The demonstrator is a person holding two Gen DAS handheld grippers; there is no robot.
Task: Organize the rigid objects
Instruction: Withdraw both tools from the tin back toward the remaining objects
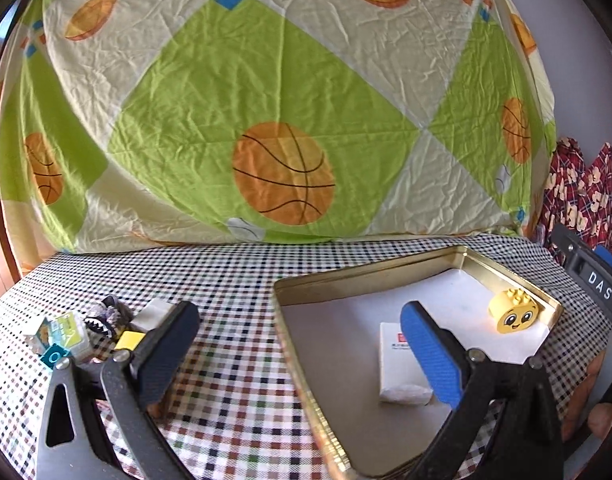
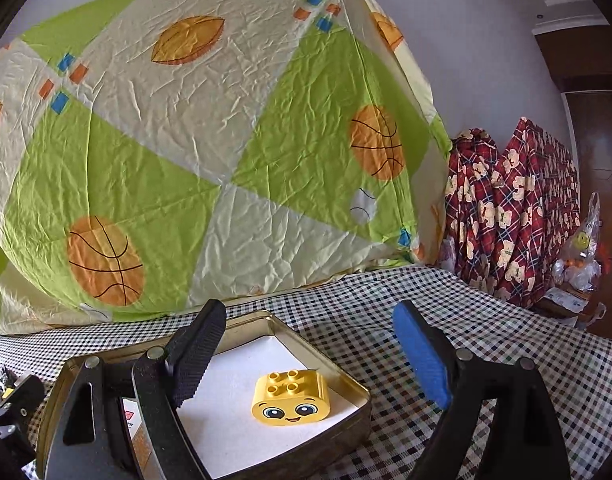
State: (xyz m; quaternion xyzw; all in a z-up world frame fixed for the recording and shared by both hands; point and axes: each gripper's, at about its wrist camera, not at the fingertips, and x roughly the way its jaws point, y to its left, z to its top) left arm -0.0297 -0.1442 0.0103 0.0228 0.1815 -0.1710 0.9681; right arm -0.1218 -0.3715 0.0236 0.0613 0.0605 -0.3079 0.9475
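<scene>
A gold metal tin (image 1: 290,284) with a white lining sits on the checkered tablecloth. In it lie a yellow face brick (image 1: 514,312) at the far right corner and a white box (image 1: 401,364) near the middle. My left gripper (image 1: 302,344) is open and empty, its blue finger over the white box. In the right wrist view my right gripper (image 2: 309,356) is open and empty, with the yellow brick (image 2: 290,398) lying in the tin (image 2: 357,388) between and just below the fingers.
A pile of small items (image 1: 78,332), with a yellow block, a teal piece and a toothed toy, lies left of the tin. A quilt with basketball prints (image 1: 282,172) rises behind the table. Red patterned fabric (image 2: 513,208) hangs at the right.
</scene>
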